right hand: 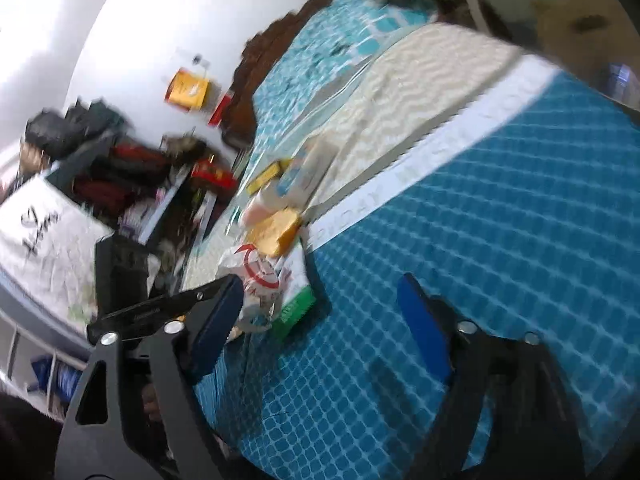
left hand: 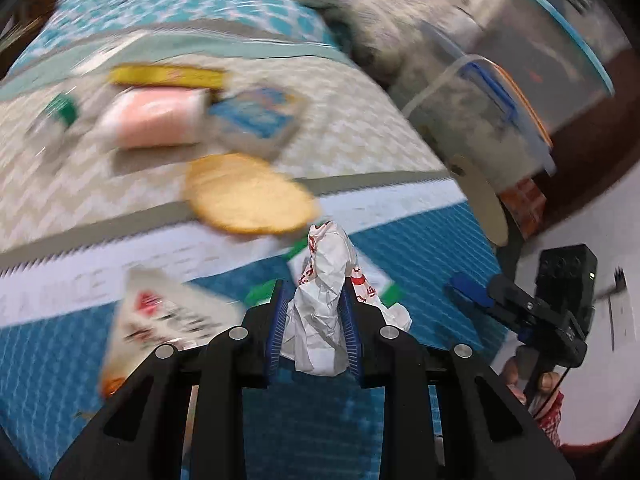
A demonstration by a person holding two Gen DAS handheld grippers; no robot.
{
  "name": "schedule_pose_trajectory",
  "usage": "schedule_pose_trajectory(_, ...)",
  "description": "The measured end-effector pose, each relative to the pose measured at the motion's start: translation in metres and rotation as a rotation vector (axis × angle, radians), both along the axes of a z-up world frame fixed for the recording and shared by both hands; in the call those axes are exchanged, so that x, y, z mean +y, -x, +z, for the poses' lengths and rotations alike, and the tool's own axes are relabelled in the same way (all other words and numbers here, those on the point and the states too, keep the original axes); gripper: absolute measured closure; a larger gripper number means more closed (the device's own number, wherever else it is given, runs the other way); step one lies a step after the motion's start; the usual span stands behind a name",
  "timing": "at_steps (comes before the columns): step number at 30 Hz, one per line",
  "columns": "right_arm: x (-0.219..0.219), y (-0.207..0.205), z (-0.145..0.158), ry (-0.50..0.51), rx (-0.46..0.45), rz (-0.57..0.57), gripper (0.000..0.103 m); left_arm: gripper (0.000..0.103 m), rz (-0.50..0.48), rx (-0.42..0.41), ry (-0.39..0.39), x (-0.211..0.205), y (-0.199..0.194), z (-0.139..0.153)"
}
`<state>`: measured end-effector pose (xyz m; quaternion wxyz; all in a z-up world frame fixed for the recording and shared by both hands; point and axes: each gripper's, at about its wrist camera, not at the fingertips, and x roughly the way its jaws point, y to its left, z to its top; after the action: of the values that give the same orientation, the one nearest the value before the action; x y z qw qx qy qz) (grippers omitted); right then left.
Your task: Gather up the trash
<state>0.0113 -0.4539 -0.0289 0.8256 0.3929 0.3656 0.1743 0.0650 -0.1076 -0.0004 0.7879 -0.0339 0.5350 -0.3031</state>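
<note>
My left gripper (left hand: 315,304) is shut on a crumpled white paper wrapper with red print (left hand: 326,276), held above the blue patterned bedcover (left hand: 420,248). The same wrapper shows in the right wrist view (right hand: 256,280), beside the left gripper's black finger. More litter lies on the bed: a round yellow biscuit pack (left hand: 248,196), a pink-and-white packet (left hand: 156,118), a blue-and-white carton (left hand: 256,118), a yellow box (left hand: 168,76), a white-and-red wrapper (left hand: 160,320) and a green-edged white carton (left hand: 376,280). My right gripper (right hand: 320,312) is open and empty over the bedcover (right hand: 480,240), to the right of the litter.
A grey blanket (left hand: 380,12) and a clear plastic tub with a blue rim (left hand: 560,52) sit at the bed's far right. The right gripper (left hand: 504,300) shows past the bed's edge in the left view. Bags and clutter (right hand: 120,172) lie on the floor left of the bed.
</note>
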Motion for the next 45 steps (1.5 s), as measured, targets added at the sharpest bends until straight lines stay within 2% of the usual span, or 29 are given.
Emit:
schedule_pose_trajectory(2,0.010,-0.012,-0.002,-0.004,0.014,0.042,0.038,0.078,0.042,0.039,-0.005,0.015,-0.007,-0.011)
schedule_pose_trajectory(4,0.019,-0.020,-0.004,0.001,0.032,0.070,0.044,0.078,0.057,0.076,0.031,0.023,-0.010,-0.018)
schedule_pose_trajectory(11,0.063,-0.045,-0.005,-0.006,0.039,0.175,0.046,0.078,0.027,0.037,0.018,0.019,-0.007,-0.019)
schedule_pose_trajectory(12,0.069,-0.047,-0.003,-0.005,0.032,0.188,0.050,0.078,0.027,0.041,0.022,0.020,-0.007,-0.020)
schedule_pose_trajectory(13,0.077,-0.049,-0.003,0.004,0.027,0.206,0.068,0.078,0.026,0.043,0.026,0.021,-0.008,-0.020)
schedule_pose_trajectory(15,0.087,-0.052,-0.007,0.024,0.044,0.233,0.090,0.078,0.026,0.047,0.034,0.022,-0.007,-0.019)
schedule_pose_trajectory(16,0.089,-0.052,-0.009,0.023,0.046,0.234,0.096,0.078,0.026,0.052,0.042,0.022,-0.007,-0.018)
schedule_pose_trajectory(18,0.084,-0.050,-0.009,0.022,0.034,0.213,0.098,0.078,0.020,0.060,0.065,0.021,-0.007,-0.013)
schedule_pose_trajectory(23,0.026,-0.032,-0.009,-0.037,0.011,0.065,0.099,0.078,-0.033,0.041,0.111,-0.006,-0.006,0.007)
schedule_pose_trajectory(27,-0.036,-0.006,-0.003,-0.038,-0.017,-0.088,0.099,0.078,-0.114,0.038,0.130,-0.058,-0.009,0.020)
schedule_pose_trajectory(32,-0.126,0.039,0.010,0.010,-0.054,-0.323,0.099,0.078,-0.266,-0.007,0.144,-0.165,-0.010,0.034)
schedule_pose_trajectory(35,-0.164,0.056,0.011,0.043,-0.049,-0.426,0.099,0.078,-0.348,-0.024,0.142,-0.234,-0.011,0.036)
schedule_pose_trajectory(39,-0.209,0.067,-0.002,0.051,-0.013,-0.523,0.098,0.078,-0.413,-0.092,0.119,-0.316,-0.014,0.034)
schedule_pose_trajectory(44,-0.233,0.056,-0.021,0.037,0.031,-0.567,0.094,0.075,-0.428,-0.099,0.074,-0.368,-0.021,0.013)
schedule_pose_trajectory(45,-0.234,0.054,-0.025,0.029,0.039,-0.569,0.094,0.070,-0.431,-0.109,0.051,-0.378,-0.021,0.007)
